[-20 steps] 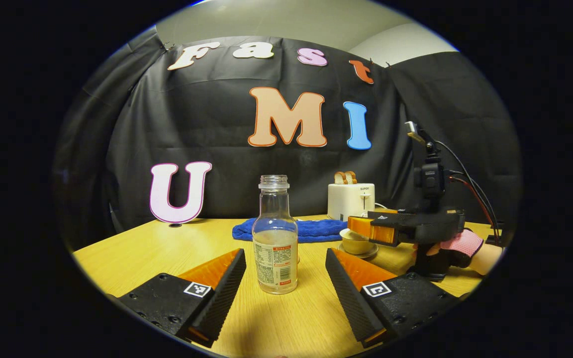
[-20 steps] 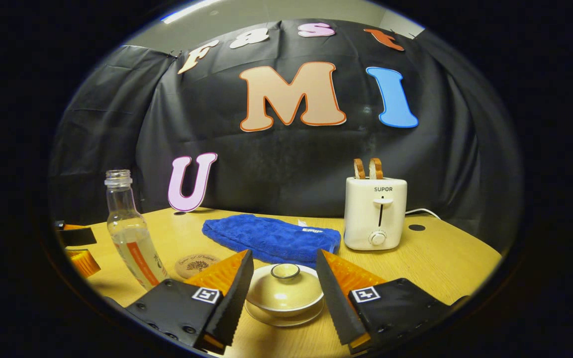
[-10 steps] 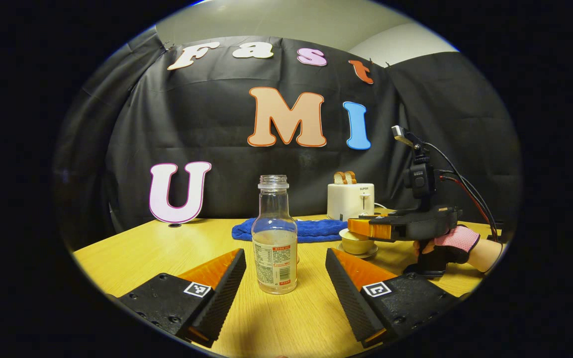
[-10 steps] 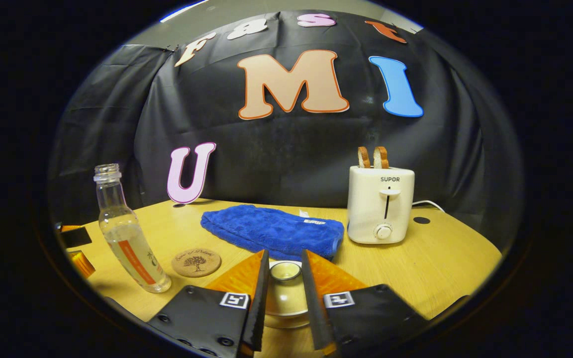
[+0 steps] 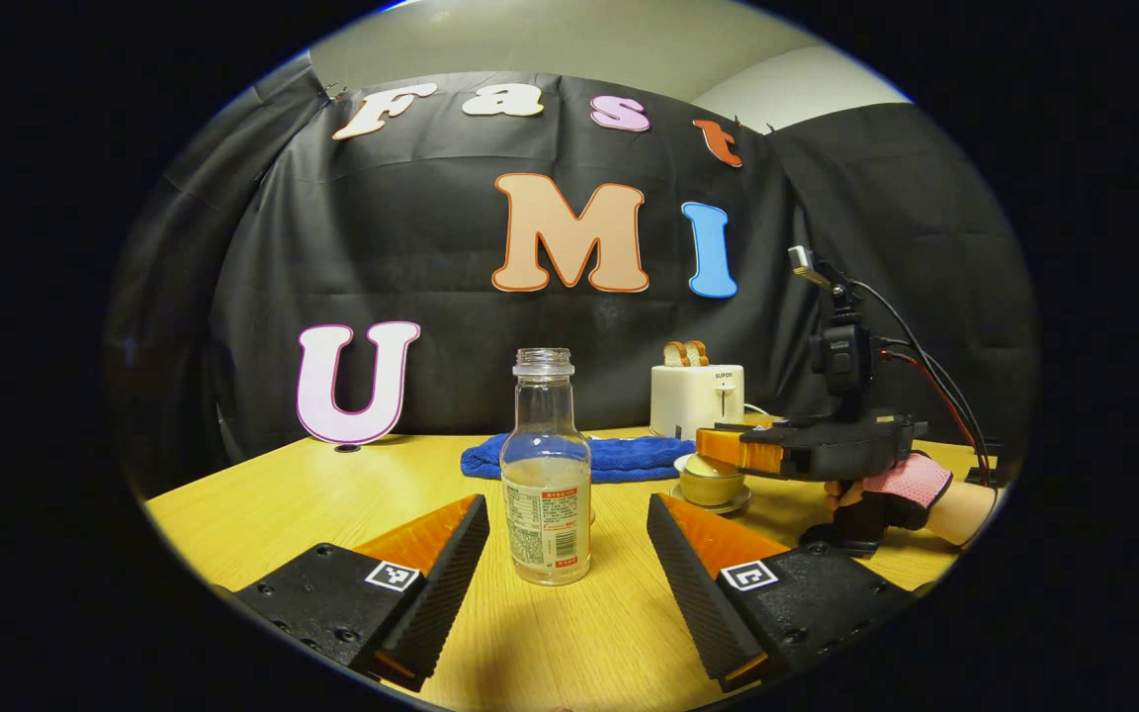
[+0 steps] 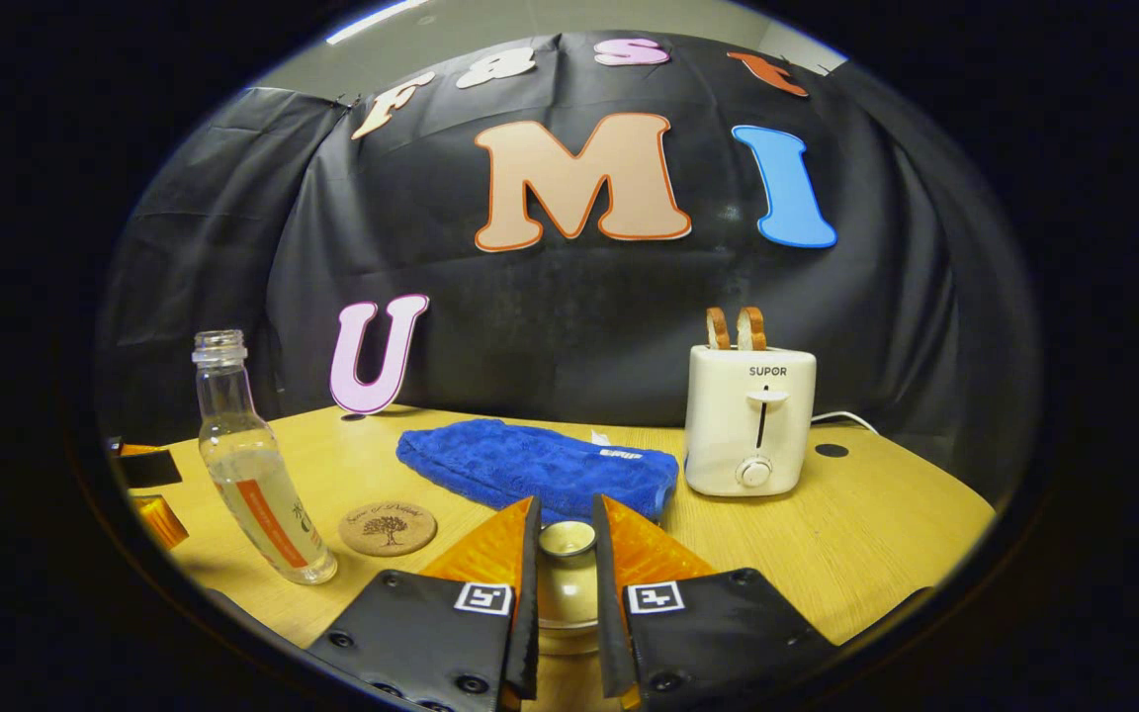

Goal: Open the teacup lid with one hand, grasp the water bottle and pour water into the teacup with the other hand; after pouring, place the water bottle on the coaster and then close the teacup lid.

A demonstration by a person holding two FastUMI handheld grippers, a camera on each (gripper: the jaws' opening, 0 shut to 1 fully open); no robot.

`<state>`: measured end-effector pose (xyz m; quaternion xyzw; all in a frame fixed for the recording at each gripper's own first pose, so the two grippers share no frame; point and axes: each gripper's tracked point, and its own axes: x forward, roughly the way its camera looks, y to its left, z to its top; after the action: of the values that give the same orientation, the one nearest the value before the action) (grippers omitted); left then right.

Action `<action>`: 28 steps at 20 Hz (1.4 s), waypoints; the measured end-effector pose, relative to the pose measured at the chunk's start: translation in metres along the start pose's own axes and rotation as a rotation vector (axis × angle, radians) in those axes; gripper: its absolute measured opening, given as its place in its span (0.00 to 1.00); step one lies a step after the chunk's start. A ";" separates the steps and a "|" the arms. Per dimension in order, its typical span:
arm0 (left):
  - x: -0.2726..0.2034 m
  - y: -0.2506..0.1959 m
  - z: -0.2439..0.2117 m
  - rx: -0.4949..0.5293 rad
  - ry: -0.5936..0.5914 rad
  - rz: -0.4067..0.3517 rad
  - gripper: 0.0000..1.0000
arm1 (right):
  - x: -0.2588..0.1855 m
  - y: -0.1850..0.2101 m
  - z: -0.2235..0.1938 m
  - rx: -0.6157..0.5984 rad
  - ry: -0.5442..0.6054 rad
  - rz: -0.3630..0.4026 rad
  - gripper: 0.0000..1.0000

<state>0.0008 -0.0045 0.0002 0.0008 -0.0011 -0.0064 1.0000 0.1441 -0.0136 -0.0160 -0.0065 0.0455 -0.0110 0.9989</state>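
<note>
A clear water bottle (image 5: 546, 475) with no cap and a little water stands upright on the wooden table, just ahead of my open left gripper (image 5: 566, 499), between its fingers and untouched. The bottle (image 6: 253, 475) also stands at the left in the right gripper view. My right gripper (image 6: 566, 506) is shut on the round knob (image 6: 567, 539) of the cream teacup lid (image 6: 567, 593). From the left gripper view, the right gripper (image 5: 718, 447) hovers over the teacup (image 5: 711, 487) on its saucer. Whether the lid has left the cup I cannot tell. A round cork coaster (image 6: 388, 527) lies between bottle and cup.
A folded blue cloth (image 6: 540, 465) lies behind the cup. At the back right stands a white toaster (image 6: 749, 420) with bread in it. A gloved hand (image 5: 901, 489) holds the right gripper. The left gripper's fingers (image 6: 149, 485) show at the left edge.
My right gripper's fingers have closed from wide open onto the lid's knob. The left gripper and the bottle have not moved.
</note>
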 end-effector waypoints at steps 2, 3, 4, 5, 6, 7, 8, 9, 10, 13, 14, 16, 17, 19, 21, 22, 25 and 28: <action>0.000 -0.001 0.001 0.000 0.000 -0.003 0.94 | -0.002 0.001 0.002 0.001 -0.016 0.006 0.28; 0.000 -0.002 0.001 0.000 0.000 -0.007 0.94 | -0.004 0.000 0.001 0.002 -0.018 0.003 0.28; 0.000 -0.002 0.001 0.000 0.000 -0.010 0.94 | -0.006 0.000 0.002 0.002 -0.023 0.005 0.28; 0.000 -0.002 0.001 0.000 0.000 -0.011 0.94 | -0.010 0.000 0.003 0.002 -0.027 0.003 0.28; 0.000 -0.003 0.001 -0.001 0.000 -0.011 0.94 | -0.015 0.000 0.004 0.002 -0.035 0.003 0.28; 0.001 -0.002 0.000 0.000 0.000 -0.011 0.94 | -0.020 0.000 0.005 0.003 -0.042 0.003 0.28; 0.000 -0.002 0.000 0.000 0.000 -0.011 0.94 | -0.025 -0.002 0.006 0.005 -0.050 -0.001 0.28; 0.000 -0.002 0.001 0.000 0.001 -0.011 0.94 | -0.031 -0.003 0.008 0.007 -0.058 -0.004 0.28; 0.000 -0.003 0.001 0.000 0.001 -0.011 0.94 | -0.036 -0.003 0.008 0.009 -0.066 -0.007 0.28; 0.000 0.001 0.000 0.000 0.005 0.000 0.94 | -0.053 -0.004 0.009 0.008 -0.079 -0.008 0.28; 0.001 0.001 0.000 0.000 0.004 0.004 0.94 | -0.058 -0.004 0.008 0.007 -0.077 -0.005 0.28; 0.003 0.000 -0.001 0.001 0.008 0.001 0.94 | -0.068 -0.006 0.008 0.009 -0.082 -0.012 0.28; 0.005 0.000 0.000 0.001 0.006 -0.002 0.94 | -0.074 -0.009 0.008 0.010 -0.083 -0.021 0.28; 0.007 0.001 -0.001 0.001 0.009 0.002 0.94 | -0.087 -0.010 0.008 0.009 -0.088 -0.036 0.28; 0.011 0.003 0.000 0.001 0.010 0.016 0.94 | -0.099 -0.007 0.008 0.009 -0.089 -0.032 0.28; 0.014 0.005 -0.001 0.002 0.011 0.021 0.94 | -0.105 -0.007 0.007 0.009 -0.089 -0.031 0.27; 0.023 0.006 0.000 0.002 0.009 0.024 0.94 | -0.113 -0.012 0.008 0.010 -0.095 -0.052 0.28; 0.038 0.007 -0.005 0.005 0.029 0.020 0.95 | -0.115 -0.013 0.008 0.009 -0.094 -0.060 0.28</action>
<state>0.0387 0.0019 -0.0049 0.0035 0.0134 0.0036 0.9999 0.0299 -0.0236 0.0022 -0.0037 -0.0019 -0.0410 0.9991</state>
